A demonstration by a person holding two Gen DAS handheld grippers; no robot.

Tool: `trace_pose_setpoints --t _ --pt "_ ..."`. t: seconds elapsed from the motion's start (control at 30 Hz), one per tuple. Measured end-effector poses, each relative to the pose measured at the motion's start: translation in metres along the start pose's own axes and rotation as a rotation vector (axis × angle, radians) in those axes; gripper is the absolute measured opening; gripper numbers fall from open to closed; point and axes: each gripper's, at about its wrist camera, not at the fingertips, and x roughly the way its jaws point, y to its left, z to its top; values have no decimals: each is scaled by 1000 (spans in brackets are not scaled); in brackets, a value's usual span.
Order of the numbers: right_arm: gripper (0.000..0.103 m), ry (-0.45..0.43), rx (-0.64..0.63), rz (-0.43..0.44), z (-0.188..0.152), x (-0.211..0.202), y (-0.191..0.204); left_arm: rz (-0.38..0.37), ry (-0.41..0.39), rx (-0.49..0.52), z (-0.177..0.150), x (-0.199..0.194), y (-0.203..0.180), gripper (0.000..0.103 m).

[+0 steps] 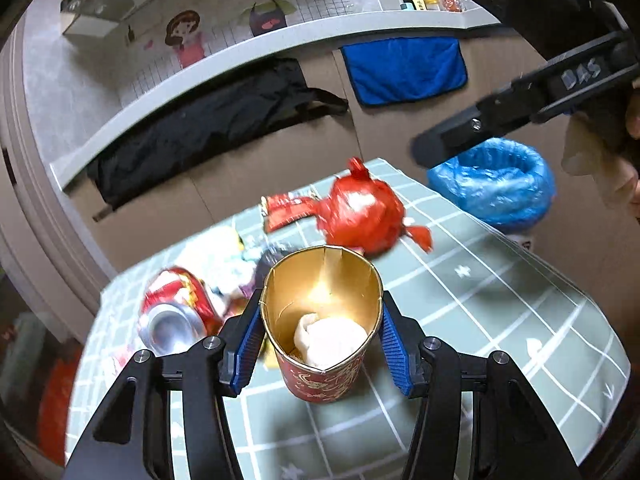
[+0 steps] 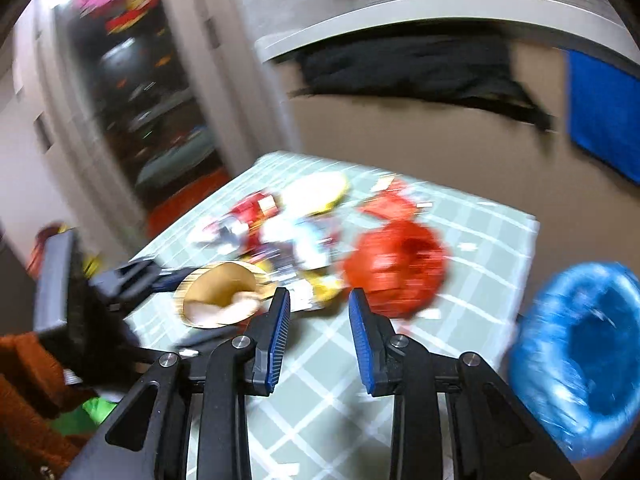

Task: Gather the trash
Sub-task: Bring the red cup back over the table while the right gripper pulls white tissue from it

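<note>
The left gripper (image 1: 322,332) is clamping the paper cup (image 1: 324,320); the right gripper (image 2: 318,332) is hanging empty, half open. Can (image 1: 172,312), wrappers (image 1: 288,210) and red bag (image 1: 360,212) are still lying on the table (image 1: 500,300).

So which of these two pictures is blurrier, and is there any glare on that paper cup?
Right wrist view: heavy motion smear across the trash pile and blue-lined bin; only its own fingers stay sharp. Left wrist view: mostly crisp, some blur on the red bag, with a bright glare spot inside the paper cup. Both bend straight lines, fisheye style.

Paper cup (image 1: 324,344) with glossy gold lining; crushed shiny metal can (image 1: 176,312); crinkled blue plastic bin liner (image 1: 496,184).
</note>
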Motion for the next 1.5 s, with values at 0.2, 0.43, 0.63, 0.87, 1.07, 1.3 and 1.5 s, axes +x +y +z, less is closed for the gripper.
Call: trace_pose_setpoints --t 0.2,0.43,0.63,0.87,1.07,1.3,1.5 --pt "11 184 -112 153 3 17 55 -5 -66 90 -9 -15 -23 54" --pt "14 374 -64 193 -7 39 59 13 -101 222 -16 -23 -46 54" --pt "14 451 -54 150 -13 56 52 31 -121 293 -19 -26 -58 54" --pt "18 481 -50 164 -11 67 46 34 -133 335 -21 -25 -72 54" --pt "18 519 -61 175 -14 81 45 7 -144 330 -20 -28 -74 54" --pt "4 514 -103 164 -13 82 46 0 -142 346 -17 -26 -69 54" --pt "2 460 -106 170 -3 60 45 12 -141 341 -14 -26 -69 55"
